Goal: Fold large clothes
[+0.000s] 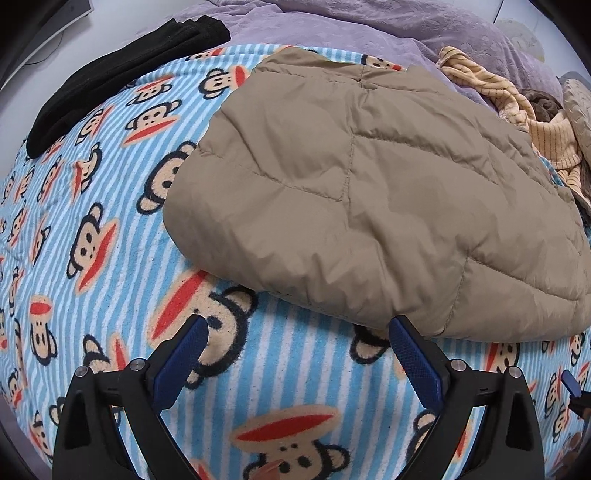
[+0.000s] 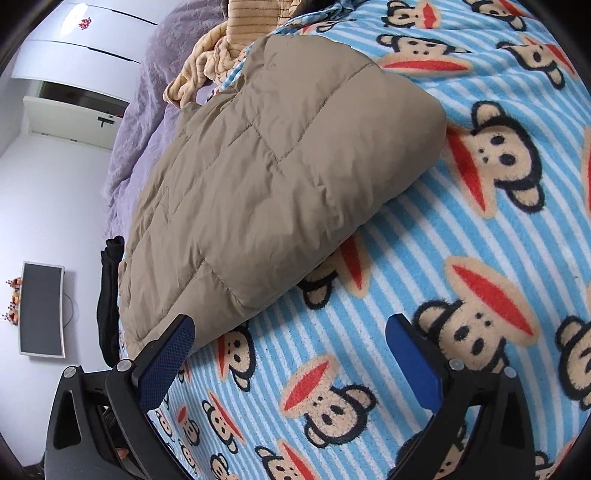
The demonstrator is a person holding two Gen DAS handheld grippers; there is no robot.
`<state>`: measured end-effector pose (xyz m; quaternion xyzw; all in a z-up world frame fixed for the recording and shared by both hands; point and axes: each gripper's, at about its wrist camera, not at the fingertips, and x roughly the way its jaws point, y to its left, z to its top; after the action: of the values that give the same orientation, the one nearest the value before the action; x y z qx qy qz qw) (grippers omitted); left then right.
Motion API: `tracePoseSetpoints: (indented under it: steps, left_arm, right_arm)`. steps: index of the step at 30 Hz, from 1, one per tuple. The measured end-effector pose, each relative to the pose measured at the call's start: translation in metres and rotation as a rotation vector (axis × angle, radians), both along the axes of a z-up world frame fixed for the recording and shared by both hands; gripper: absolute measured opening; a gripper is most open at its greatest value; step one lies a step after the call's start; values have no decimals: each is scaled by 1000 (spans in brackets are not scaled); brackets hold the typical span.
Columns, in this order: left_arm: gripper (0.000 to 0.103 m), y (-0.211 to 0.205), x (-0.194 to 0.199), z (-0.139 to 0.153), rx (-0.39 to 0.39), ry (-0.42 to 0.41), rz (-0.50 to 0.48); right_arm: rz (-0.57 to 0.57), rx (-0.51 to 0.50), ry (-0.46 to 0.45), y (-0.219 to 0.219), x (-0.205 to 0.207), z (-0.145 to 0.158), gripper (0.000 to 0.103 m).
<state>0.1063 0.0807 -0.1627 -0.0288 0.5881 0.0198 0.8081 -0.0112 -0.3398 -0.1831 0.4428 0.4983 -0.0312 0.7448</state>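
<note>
Bed surface: striped blanket (image 1: 110, 206) with a monkey print, filling most of both views. Purple quilt (image 1: 369, 26) across the top of the left view; white wall and a dark screen (image 2: 40, 310) at lower left of the right view.

Item 1, jacket (image 1: 369, 192): tan, quilted, lying centre-right in the left view and centre-left in the right view. I read it as already folded into a thick, rounded bundle; no sleeves show. By my judgement this piece is done or nearly so.

Item 2, black garment (image 1: 122, 77): upper left of the left view, apparently folded and set aside.

Item 3, yellow striped clothes (image 1: 517, 122): crumpled heap at the right edge of the left view, just beyond the jacket. Probably what is left to fold.

Left gripper (image 1: 299, 336): I hold it low over the blanket at the jacket's near edge, jaws wide apart, nothing between them; its right finger sits just beside the jacket hem.

Right gripper (image 2: 291, 336): likewise spread and empty, tilted, its left finger at the jacket's near corner. Contact there I cannot confirm.
</note>
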Motion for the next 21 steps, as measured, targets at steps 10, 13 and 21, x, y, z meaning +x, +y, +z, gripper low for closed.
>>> tracePoseSetpoints:
  steps: [10, 13, 21]
  left_arm:
    - [99, 28, 4, -4, -203, 7, 73]
    - [99, 45, 4, -5, -352, -2, 116]
    - [99, 67, 15, -31, -597, 48, 175]
  right_arm:
    - [-6, 26, 18, -9, 19, -5, 103]
    - [-7, 51, 29, -10, 19, -10, 103]
    - [-39, 156, 13, -23, 23, -26, 103]
